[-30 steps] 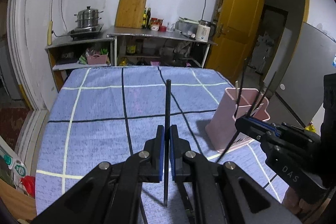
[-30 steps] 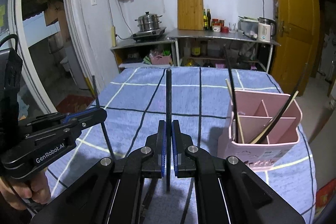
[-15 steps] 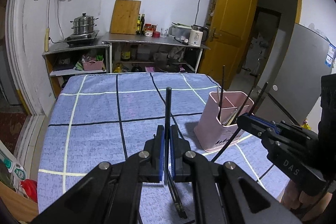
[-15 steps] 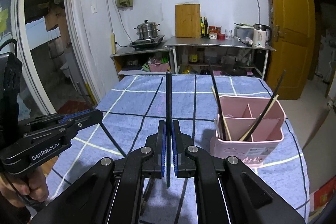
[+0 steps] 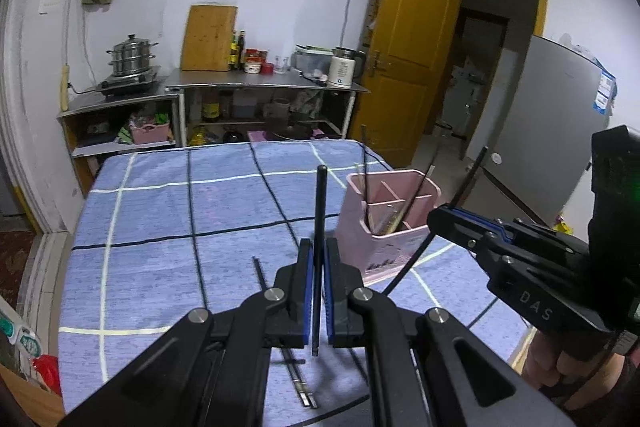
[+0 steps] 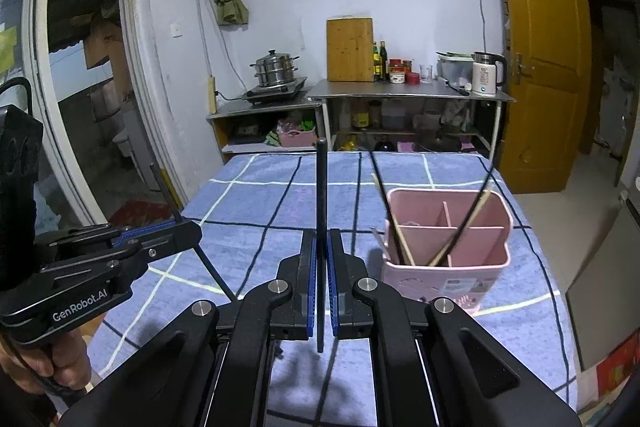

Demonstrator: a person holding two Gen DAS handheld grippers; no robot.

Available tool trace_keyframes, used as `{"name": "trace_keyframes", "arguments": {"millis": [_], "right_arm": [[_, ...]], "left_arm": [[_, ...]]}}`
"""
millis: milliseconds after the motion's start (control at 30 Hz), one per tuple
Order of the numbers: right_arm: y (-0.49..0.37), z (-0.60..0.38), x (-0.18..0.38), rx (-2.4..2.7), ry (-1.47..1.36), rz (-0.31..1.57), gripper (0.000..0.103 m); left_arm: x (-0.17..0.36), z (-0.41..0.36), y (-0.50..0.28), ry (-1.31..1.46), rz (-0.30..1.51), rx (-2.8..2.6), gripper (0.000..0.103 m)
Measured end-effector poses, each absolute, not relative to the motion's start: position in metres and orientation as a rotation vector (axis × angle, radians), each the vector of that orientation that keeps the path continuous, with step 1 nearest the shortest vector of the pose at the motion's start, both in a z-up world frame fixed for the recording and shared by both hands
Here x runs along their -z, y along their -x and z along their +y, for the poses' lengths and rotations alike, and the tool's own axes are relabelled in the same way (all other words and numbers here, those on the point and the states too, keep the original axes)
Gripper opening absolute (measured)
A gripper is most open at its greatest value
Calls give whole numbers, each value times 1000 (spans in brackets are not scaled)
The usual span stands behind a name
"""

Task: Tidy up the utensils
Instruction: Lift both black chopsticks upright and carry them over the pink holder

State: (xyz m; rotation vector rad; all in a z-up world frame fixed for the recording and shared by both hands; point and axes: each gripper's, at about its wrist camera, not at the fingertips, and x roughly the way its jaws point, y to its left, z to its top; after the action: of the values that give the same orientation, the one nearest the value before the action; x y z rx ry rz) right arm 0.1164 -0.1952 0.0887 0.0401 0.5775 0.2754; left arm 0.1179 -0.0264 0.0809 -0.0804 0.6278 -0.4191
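1. Left wrist view: my left tool [image 5: 316,291] is pinched closed on a black chopstick [image 5: 318,247] that stands nearly upright between its blue pads, tip pointing up.
2. Right wrist view: my right tool [image 6: 321,283] is likewise clamped on a second black chopstick [image 6: 320,227], also upright between the pads.
3. The pink utensil holder [image 6: 448,247] stands on the counter [image 6: 260,199], which is covered with a blue checked cloth. The holder is ahead and to the right of both tools. It has divided compartments, and several chopsticks, black and wooden, already lean inside it.
4. More chopsticks [image 5: 298,375] lie flat on the cloth just below my left tool.
5. I judge the step in hand to be carrying both gripped sticks to the holder. To do it well, I would bring each stick over an open compartment, keep it close to vertical, lower its bottom end past the rim, and only then let the pads part, one tool at a time so they do not collide.
6. The leaning sticks could snag an incoming one, so a clear gap matters.
7. Readable writing: "GenRobot.AI" on the left tool's body as seen from the right wrist, and "DAS" on the right tool's body as seen from the left wrist. The print on the holder's front is too small to read.
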Motion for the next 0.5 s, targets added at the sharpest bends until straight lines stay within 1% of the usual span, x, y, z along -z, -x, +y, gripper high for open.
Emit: {"name": "trace_keyframes", "arguments": {"millis": [267,500], "right_arm": [[-112,-227,-92,-214,-62,576,5],[-110,-261,-109,-153,-84,542,5]], "left_arm": [[-80,-64,-125,70,650,501,5],[-99,-94,-138,73,630,575,5]]}}
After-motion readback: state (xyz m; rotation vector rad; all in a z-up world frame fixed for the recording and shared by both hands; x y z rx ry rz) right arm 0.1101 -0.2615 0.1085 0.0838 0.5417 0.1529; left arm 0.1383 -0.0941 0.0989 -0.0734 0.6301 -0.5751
